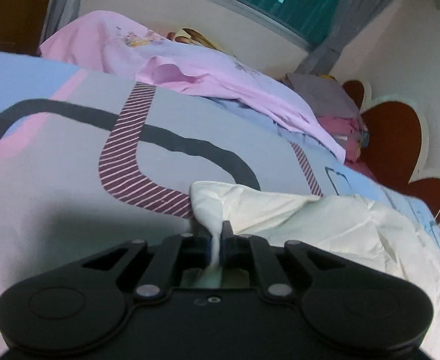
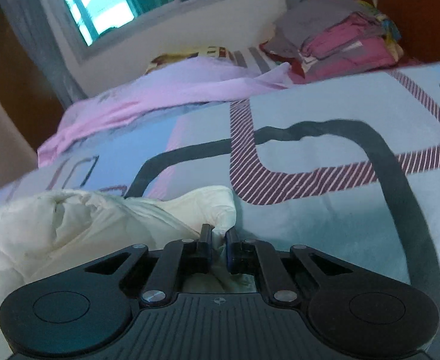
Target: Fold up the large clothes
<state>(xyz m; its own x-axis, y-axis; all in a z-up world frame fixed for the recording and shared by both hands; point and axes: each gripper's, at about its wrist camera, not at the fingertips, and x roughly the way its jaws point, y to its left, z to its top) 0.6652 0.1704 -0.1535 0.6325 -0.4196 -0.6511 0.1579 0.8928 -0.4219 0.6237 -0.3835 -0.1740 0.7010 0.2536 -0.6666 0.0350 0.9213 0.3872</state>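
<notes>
Cream-white garment (image 1: 325, 225) is bunched at the near edge of the bed (image 1: 70, 156), where a thin fold is pinched between the nearly closed jaws of the left gripper (image 1: 217, 234) and another fold by those of the right gripper (image 2: 218, 235). Since only narrow edges are clamped, a pull could slip the cloth free or drag up one layer, leaving a skewed fold. Farther back, a pink garment (image 1: 214, 75) and a stack of folded clothes (image 2: 346, 48) are seen near the far edge.

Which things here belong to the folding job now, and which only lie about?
In the job: white garment, left gripper, right gripper, both shut on it.
Lying about: pink cloth, stack of folded clothes, patterned bedsheet.
</notes>
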